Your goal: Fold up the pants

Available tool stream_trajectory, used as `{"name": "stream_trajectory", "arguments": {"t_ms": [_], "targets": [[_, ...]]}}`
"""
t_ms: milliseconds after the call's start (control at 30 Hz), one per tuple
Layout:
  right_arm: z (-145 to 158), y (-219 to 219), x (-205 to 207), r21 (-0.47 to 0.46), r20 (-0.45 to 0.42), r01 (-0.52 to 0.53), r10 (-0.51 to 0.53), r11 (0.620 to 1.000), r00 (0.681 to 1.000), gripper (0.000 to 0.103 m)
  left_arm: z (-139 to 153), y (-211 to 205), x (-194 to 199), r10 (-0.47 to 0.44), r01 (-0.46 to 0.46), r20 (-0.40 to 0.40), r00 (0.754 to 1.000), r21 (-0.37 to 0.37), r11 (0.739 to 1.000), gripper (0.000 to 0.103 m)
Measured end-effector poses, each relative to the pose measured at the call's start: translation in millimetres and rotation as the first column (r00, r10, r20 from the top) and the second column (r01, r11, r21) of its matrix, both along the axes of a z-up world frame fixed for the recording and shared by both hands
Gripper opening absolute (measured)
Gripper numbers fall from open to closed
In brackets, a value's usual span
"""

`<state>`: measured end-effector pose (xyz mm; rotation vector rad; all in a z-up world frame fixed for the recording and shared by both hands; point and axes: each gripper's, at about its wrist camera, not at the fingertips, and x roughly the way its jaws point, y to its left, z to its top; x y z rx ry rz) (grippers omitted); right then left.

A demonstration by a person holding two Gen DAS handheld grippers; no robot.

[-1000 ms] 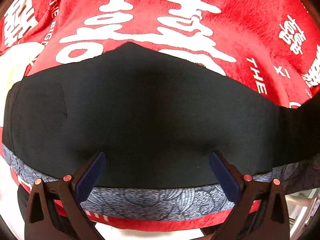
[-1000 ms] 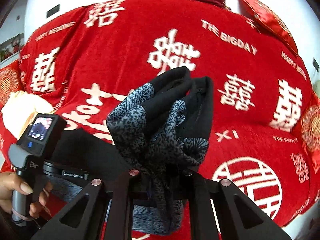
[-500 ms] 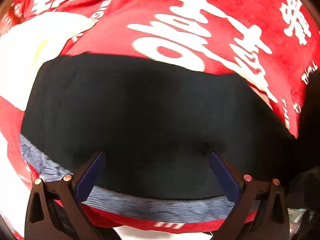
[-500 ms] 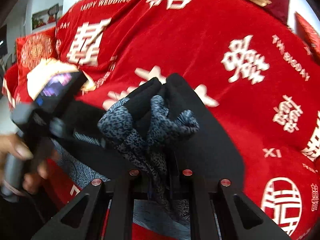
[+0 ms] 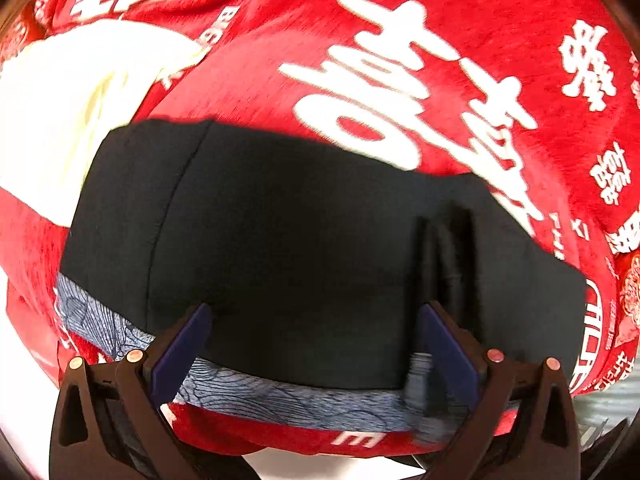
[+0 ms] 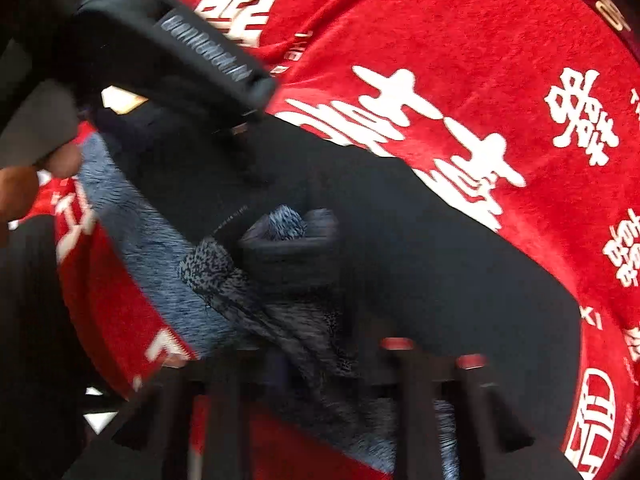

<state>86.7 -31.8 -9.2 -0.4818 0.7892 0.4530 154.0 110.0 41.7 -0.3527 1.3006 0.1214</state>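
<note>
left gripper (image 5: pixel 314 344): jaws wide, empty, pants (image 5: pixel 280 240) flat just ahead, bases cut off | right gripper (image 6: pixel 332 364): blurred, jaws opening, bunched pants end (image 6: pixel 280 280) between them (contact unclear) | red blanket (image 5: pixel 460 40) beyond | cream cloth (image 5: pixel 72 112) left, partly hidden

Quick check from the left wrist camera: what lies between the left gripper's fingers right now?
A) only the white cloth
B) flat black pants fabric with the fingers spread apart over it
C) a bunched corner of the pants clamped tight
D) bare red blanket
B: the left gripper shows its fingers spread wide, nothing pinched, over the flat black pants on the red blanket.
</note>
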Motion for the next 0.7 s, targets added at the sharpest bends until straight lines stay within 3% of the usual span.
{"name": "stream_trajectory", "arguments": {"t_ms": [33, 67, 167, 267, 333, 433, 467, 533, 667, 700], "targets": [[3, 0, -5, 0.001, 0.001, -0.004, 0.004, 1.000, 1.000, 0.099, 5, -3, 1, -0.012, 0.012, 0.013, 1.000, 0.001, 1.000, 0.103], [11, -1, -14, 0.019, 0.032, -0.016, 0.016, 1.000, 0.999, 0.101, 12, -9, 2, -0.028, 0.028, 0.031, 0.999, 0.006, 1.000, 0.103], [35, -14, -41, 0.092, 0.078, -0.045, 0.038, 0.995, 0.996, 0.101, 29, -26, 4, -0.071, 0.069, 0.067, 0.995, 0.025, 0.997, 0.103], [50, -56, -53, 0.187, 0.077, 0.033, -0.049, 0.982, 0.996, 0.101, 39, -52, 2, -0.132, 0.132, 0.091, 0.987, 0.003, 0.991, 0.103], [51, -95, -50, 0.278, 0.043, 0.117, -0.134, 0.953, 0.990, 0.101, 42, -78, -2, -0.198, 0.203, 0.113, 0.974, -0.036, 0.979, 0.103], [26, -158, -34, 0.374, -0.111, 0.278, -0.255, 0.885, 0.961, 0.102, 36, -111, -6, -0.273, 0.288, 0.122, 0.954, -0.123, 0.950, 0.103], [8, -175, -25, 0.404, -0.217, 0.320, -0.250, 0.857, 0.944, 0.102, 32, -120, -7, -0.288, 0.303, 0.117, 0.950, -0.131, 0.944, 0.103], [-19, -195, -19, 0.422, -0.343, 0.394, -0.259, 0.817, 0.903, 0.102, 18, -133, -7, -0.308, 0.317, 0.084, 0.948, -0.116, 0.941, 0.103], [-24, -208, -29, 0.456, -0.364, 0.395, -0.238, 0.798, 0.901, 0.102, -24, -126, -2, -0.281, 0.279, -0.030, 0.959, -0.060, 0.958, 0.103], [-18, -210, -33, 0.472, -0.352, 0.382, -0.227, 0.795, 0.908, 0.102, -32, -121, -3, -0.254, 0.255, -0.064, 0.965, 0.001, 0.967, 0.103]]}}
